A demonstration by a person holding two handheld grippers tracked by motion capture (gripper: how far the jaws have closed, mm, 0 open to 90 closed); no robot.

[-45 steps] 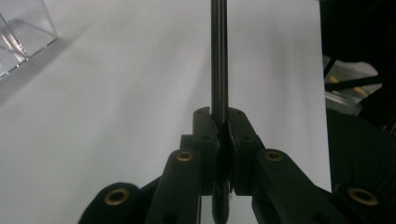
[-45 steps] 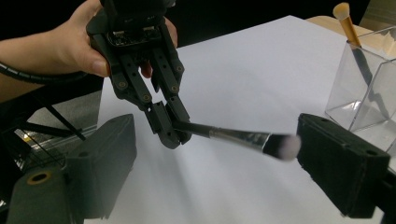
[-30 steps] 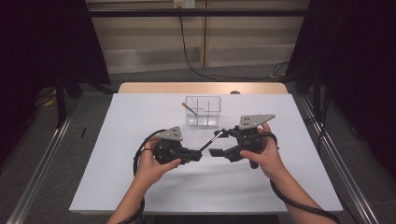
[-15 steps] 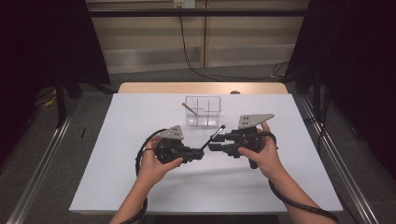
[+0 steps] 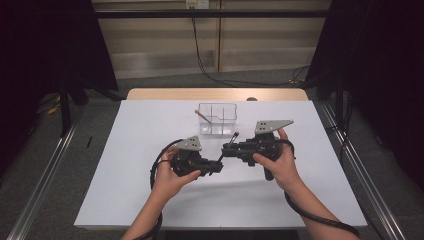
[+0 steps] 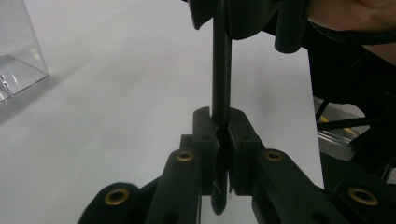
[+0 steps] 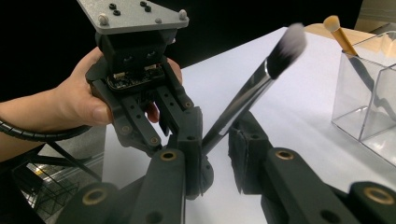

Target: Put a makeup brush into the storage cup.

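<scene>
Spreading under everything is the white table (image 5: 125, 190), with a clear organizer (image 5: 217, 119) at its far middle, one tan brush (image 5: 202, 116) already inside. The black brush (image 5: 231, 141) looks mid-handover: the left gripper (image 6: 219, 128) pinches its handle, while the right gripper (image 7: 217, 140) has just been closing, its jaws not yet pressing. Dropping it into the organizer remains.

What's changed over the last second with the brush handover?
The right gripper has just been closing its jaws around the black brush; one pad touches the handle, the other stands just off it. The left gripper stays clamped on the handle's other end. Both hands kept their places, and the clear organizer with the orange brush is unmoved.
</scene>
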